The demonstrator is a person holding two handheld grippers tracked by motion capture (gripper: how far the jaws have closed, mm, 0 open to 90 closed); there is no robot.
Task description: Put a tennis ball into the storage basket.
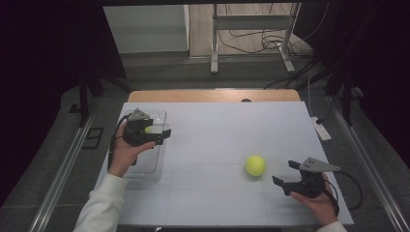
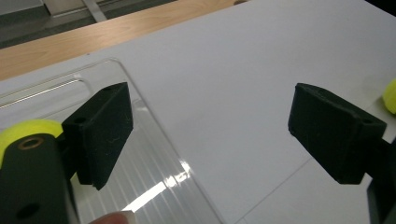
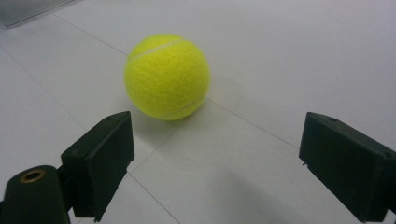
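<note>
White table top spreads out in front of me, with dark walls all around and a wooden edge at the far side. I hold my right gripper low near the table, and its two jaws are wide apart with nothing between them. Just ahead of those jaws sits a tennis ball, a little toward the left jaw, resting on the table by itself. I think this is the step where I go and get that ball, though no one has told me the job, so that is my guess. Next I would need to push the right gripper forward until the ball sits between the jaws, then squeeze softly, because a round ball can roll away if one jaw bumps it first. My left gripper hangs over a clear plastic tray, and its jaws are wide apart too, holding nothing. Under and behind its left jaw I can see a second yellow ball lying in the tray. That looks like the one thing in there. The tray's near end is hidden by my hand, so I cannot be sure.
</note>
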